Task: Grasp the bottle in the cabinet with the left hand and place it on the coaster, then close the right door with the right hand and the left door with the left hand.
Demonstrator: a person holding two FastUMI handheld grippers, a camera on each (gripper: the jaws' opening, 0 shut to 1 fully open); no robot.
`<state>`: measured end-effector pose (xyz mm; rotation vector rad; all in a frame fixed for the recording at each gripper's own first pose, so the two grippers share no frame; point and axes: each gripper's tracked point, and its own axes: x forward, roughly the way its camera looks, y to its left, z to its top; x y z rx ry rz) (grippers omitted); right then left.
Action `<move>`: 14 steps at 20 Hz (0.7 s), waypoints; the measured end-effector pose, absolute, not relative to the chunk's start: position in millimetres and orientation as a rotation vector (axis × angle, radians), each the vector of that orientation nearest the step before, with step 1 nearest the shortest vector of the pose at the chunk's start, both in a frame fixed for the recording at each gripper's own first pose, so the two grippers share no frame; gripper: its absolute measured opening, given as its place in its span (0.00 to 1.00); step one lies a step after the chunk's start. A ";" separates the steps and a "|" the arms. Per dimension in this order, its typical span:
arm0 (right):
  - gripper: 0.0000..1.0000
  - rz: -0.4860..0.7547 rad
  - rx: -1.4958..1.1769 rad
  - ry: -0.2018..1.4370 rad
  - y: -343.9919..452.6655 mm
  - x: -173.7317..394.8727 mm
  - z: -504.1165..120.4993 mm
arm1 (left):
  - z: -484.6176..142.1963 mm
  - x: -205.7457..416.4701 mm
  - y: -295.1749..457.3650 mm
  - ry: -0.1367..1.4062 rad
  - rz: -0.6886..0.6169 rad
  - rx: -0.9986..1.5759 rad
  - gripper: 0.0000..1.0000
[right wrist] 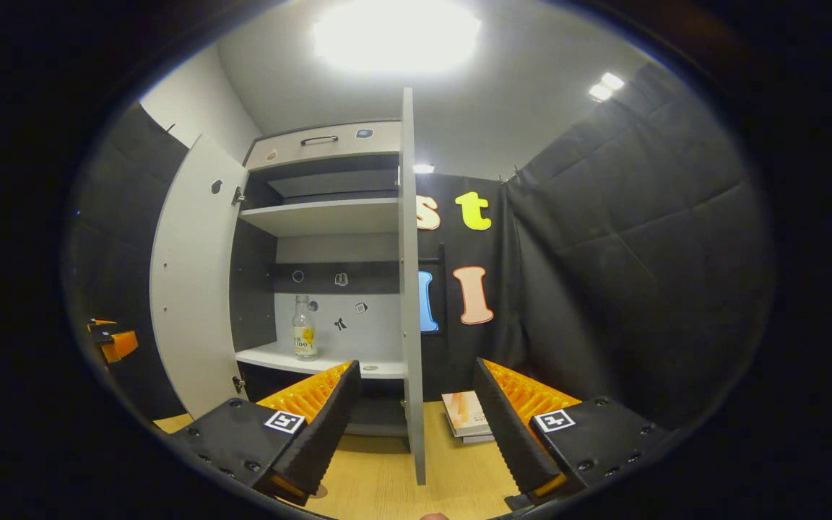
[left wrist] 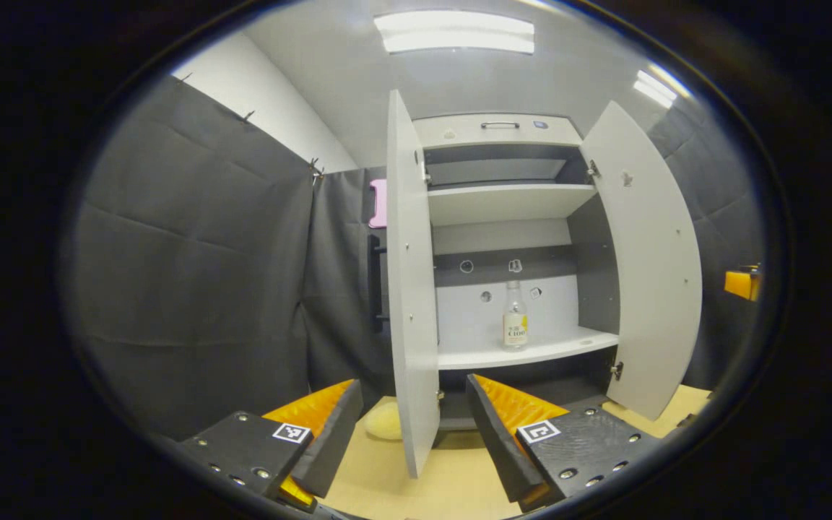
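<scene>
Nothing of the task looks done yet: the clear glass bottle with a yellow label (left wrist: 515,315) stands on the white cabinet's lower shelf (left wrist: 531,352), at twelve o'clock from the left tool (left wrist: 411,433), whose fingers are spread apart and empty. The right tool (right wrist: 416,426) is likewise spread. Both white doors, left (left wrist: 412,289) and right (left wrist: 651,267), hang open. The label's writing is too small to read.
</scene>
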<state>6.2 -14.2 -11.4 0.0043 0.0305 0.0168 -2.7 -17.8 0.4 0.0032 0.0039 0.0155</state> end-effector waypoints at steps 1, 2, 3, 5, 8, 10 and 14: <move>0.96 0.020 0.004 0.035 -17.6 7.2 -13.6 | 1.1 -2.7 -20.0 0.006 0.018 0.008 0.89; 0.99 0.023 0.002 0.038 -20.0 8.5 -14.9 | 0.6 -2.1 -23.9 0.006 0.019 0.010 0.88; 0.99 0.025 0.002 0.041 -23.2 9.5 -16.4 | 2.6 -1.5 -28.2 0.005 0.020 0.012 0.88; 0.99 0.034 0.006 0.049 -28.1 12.2 -21.2 | 3.7 -1.5 -37.4 0.005 0.022 0.016 0.87; 0.99 0.052 0.011 0.067 -39.2 16.9 -29.9 | 7.0 1.5 -54.3 0.001 0.027 0.025 0.88; 0.99 0.065 0.023 0.088 -47.3 20.6 -39.6 | 10.7 4.5 -67.2 -0.004 0.031 0.030 0.88; 0.99 0.088 0.061 0.141 -60.0 27.0 -61.8 | 31.5 15.6 -90.8 -0.042 0.029 0.044 0.89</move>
